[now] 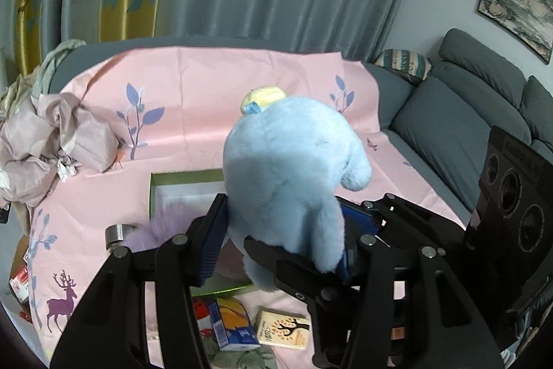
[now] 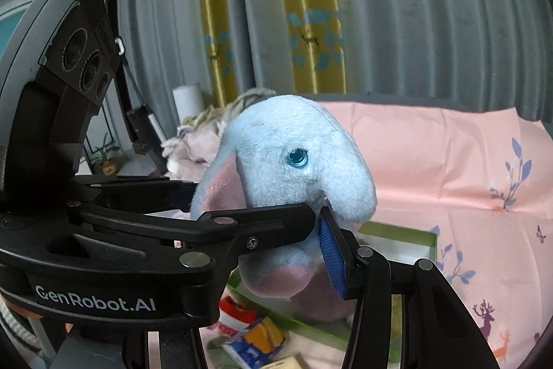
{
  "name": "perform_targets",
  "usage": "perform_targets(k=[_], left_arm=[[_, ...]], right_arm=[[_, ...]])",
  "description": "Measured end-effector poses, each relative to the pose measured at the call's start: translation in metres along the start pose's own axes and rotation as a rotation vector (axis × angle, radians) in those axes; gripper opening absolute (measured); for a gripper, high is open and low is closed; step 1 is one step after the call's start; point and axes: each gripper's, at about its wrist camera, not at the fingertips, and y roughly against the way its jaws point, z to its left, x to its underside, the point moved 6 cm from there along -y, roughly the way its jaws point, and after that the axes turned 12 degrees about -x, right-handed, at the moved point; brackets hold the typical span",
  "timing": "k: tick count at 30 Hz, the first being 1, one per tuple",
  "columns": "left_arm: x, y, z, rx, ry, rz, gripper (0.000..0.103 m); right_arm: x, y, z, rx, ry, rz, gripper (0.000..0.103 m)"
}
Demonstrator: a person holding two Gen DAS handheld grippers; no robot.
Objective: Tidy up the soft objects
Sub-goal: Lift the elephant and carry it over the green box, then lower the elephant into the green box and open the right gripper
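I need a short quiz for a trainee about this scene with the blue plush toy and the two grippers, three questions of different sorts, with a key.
1. True or false: both the left gripper and the right gripper are closed on the blue plush toy.
2. What lies below the toy? A) green box B) wicker basket C) metal bucket
3. Fill in: the cloth under the box is ____ in colour, with deer and leaf prints.

Key: 1 true; 2 A; 3 pink.
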Motion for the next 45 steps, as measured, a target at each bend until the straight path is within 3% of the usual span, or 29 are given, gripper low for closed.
perform_targets(k=[29, 45], left_arm=[[0.025, -0.145, 0.041, 0.029, 0.122, 0.283, 0.050], [0.044, -0.163, 0.036, -0.014, 0.074, 0.336, 0.051]], right_arm=[[0.056, -0.107, -0.078, 0.034, -0.095, 0.242, 0.051], [0.078, -0.122, -0.092, 0.039, -0.133, 0.318, 0.051]])
